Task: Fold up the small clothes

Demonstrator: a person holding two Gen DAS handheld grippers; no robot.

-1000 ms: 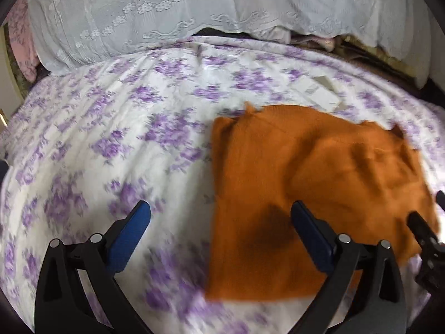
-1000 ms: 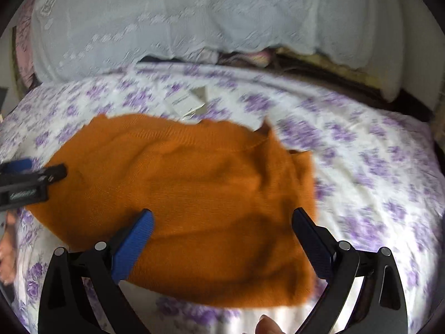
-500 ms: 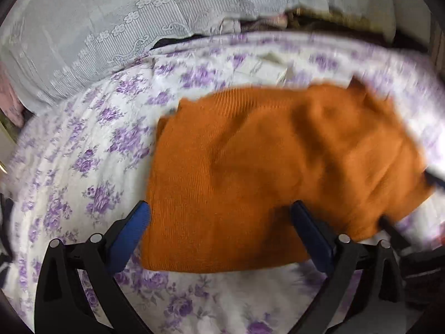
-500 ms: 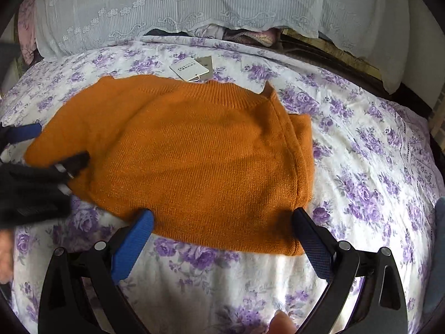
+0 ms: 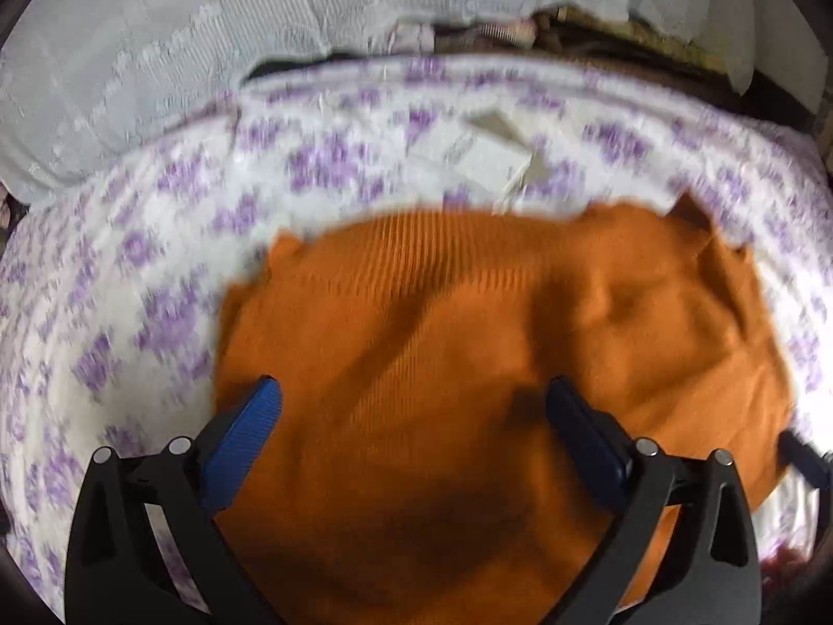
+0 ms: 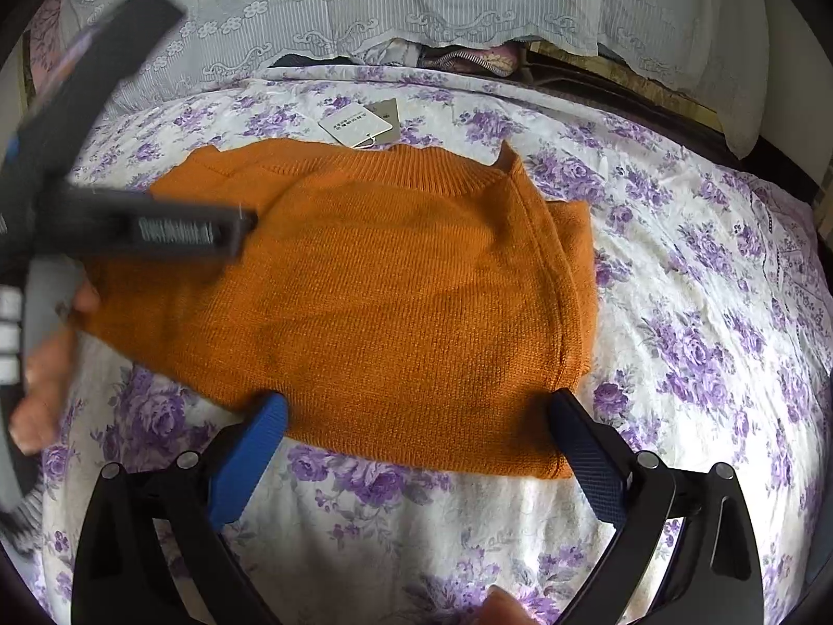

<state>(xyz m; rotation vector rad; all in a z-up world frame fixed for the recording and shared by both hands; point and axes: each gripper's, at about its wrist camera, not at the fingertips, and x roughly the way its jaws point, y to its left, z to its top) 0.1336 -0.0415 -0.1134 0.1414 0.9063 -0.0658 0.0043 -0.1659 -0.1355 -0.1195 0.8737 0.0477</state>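
- Left gripper (image 5: pixel 411 416): spread wide apart, nothing between its blue pads (image 5: pixel 242 437), low over the orange sweater (image 5: pixel 468 364).
- In the left wrist view: very blurry, orange knit filling the space from 9 o'clock to 3 o'clock past the fingers.
- Also seen in the right wrist view at 9 o'clock as a dark blurry bar (image 6: pixel 151 229) lying across the left end of the sweater, with a hand (image 6: pixel 47 364) just below it at 8 o'clock.
- Right gripper (image 6: pixel 416 424): also spread wide apart, holding nothing, both pads right at the near edge of the orange sweater (image 6: pixel 375 286).
- Cannot tell whether those pads touch the knit or just float above it.
- Sweater: folded into a wide flat shape, lying on the bed sheet (image 6: pixel 703 312), white with purple flowers.
- Ribbed neck edge at 12 o'clock, far from the gripper.
- Extra layer of knit peeking out along the right side at 2 o'clock.
- Paper tag (image 6: pixel 356 122): white, lying on the sheet just past the neck edge at 12 o'clock, with a second grey tag tucked behind it.
- White lace cloth (image 6: pixel 416 0): hanging at the far side of the bed, from 10 o'clock to 2 o'clock.
- A fingertip (image 6: pixel 502 607) poking in at 6 o'clock in the right wrist view.
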